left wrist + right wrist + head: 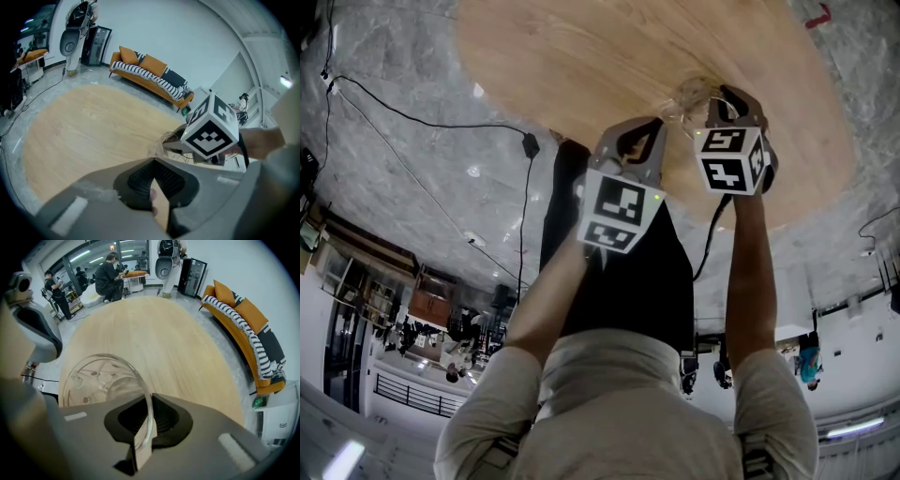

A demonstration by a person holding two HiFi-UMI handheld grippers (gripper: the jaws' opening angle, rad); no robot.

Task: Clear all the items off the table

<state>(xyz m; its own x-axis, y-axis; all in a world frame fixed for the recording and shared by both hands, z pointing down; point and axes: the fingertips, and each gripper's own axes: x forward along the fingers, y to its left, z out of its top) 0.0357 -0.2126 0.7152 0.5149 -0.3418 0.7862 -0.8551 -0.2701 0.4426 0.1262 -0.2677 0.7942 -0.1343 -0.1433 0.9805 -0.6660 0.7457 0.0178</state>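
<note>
Pinches clear glass (101, 380) by one thin rim wall in jaws of right gripper (149, 416), at near edge of tabletop (159, 338). Holds jaws of left gripper (154, 180) clenched, empty. Risks swivel or slip from smooth one-sided grip; likely shatters if dropped.

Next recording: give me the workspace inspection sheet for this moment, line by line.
Surface: round wooden table; only the glass seen over it.
Job's things: clear glass, the sole item seen.
Clutter: nothing seen.
Grippers: right claw shut on the glass's rim; left claw shut, empty.
Cables: black cable with a plug, lying across the floor.
Surroundings: grey marble-look floor, orange sofa, people at a desk.
</note>
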